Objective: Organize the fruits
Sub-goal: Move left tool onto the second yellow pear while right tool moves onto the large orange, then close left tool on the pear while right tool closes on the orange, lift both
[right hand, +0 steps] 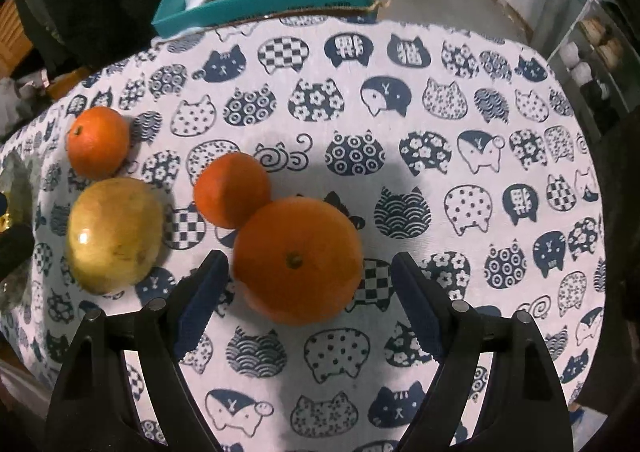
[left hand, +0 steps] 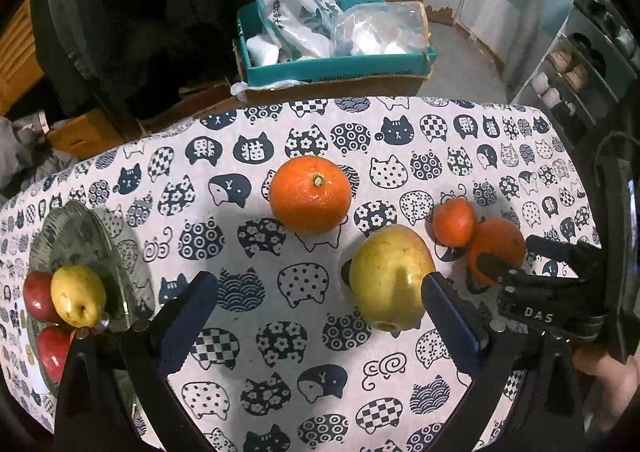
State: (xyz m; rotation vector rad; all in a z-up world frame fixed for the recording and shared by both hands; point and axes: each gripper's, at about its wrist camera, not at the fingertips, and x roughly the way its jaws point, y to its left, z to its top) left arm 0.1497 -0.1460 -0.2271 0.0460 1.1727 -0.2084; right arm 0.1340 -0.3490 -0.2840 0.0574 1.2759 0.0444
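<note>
On the cat-print tablecloth (left hand: 256, 292) lie a large orange (left hand: 310, 194), a yellow-green apple (left hand: 390, 278), a small tangerine (left hand: 454, 222) and a second orange (left hand: 496, 240). My left gripper (left hand: 320, 278) is open above the cloth, and the apple sits just inside its right finger (left hand: 448, 312). In the right wrist view my right gripper (right hand: 308, 258) is open and straddles the second orange (right hand: 298, 260) without the pads touching it. The tangerine (right hand: 232, 190) touches that orange. The apple (right hand: 114, 234) and the other orange (right hand: 98, 142) lie to the left.
A glass plate (left hand: 72, 228) at the left table edge holds two red apples (left hand: 36, 296) and a yellow fruit (left hand: 78, 296). Beyond the far table edge stands a teal box (left hand: 336, 66) of plastic bags. A shoe rack (left hand: 576, 68) is at the right. A hand (left hand: 608, 376) holds the right gripper.
</note>
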